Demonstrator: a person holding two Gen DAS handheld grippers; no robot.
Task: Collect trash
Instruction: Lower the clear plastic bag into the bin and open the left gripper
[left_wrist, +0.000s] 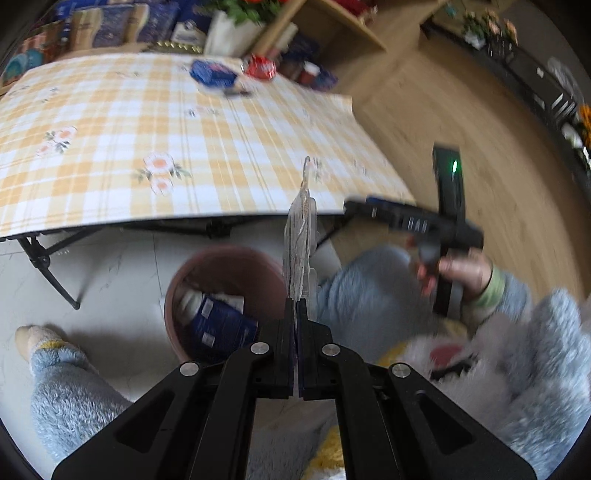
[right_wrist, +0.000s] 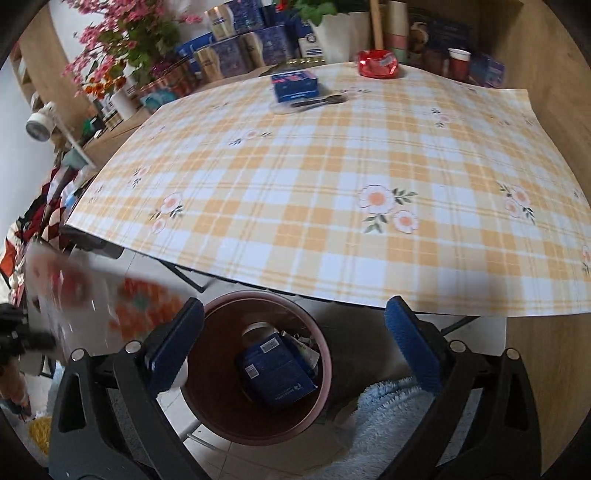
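Down below the near edge of the table, a round reddish-brown plastic bin (right_wrist: 258, 424) stands on the pale tiled floor, with a dark blue cardboard box (right_wrist: 275, 373) and some smaller scraps lying inside it. Above it, the left gripper (left_wrist: 297, 306) is clamped tight on a thin, crinkly clear plastic wrapper (left_wrist: 300, 243), seen edge-on and standing up from the fingers. The right gripper (right_wrist: 293, 345) hangs over the bin with its blue-padded jaws spread wide and nothing between them. On the yellow-and-white checked tablecloth (right_wrist: 332, 184), far side, lie another blue box (right_wrist: 294, 85) and a crumpled red wrapper (right_wrist: 377, 63), well apart from the bin.
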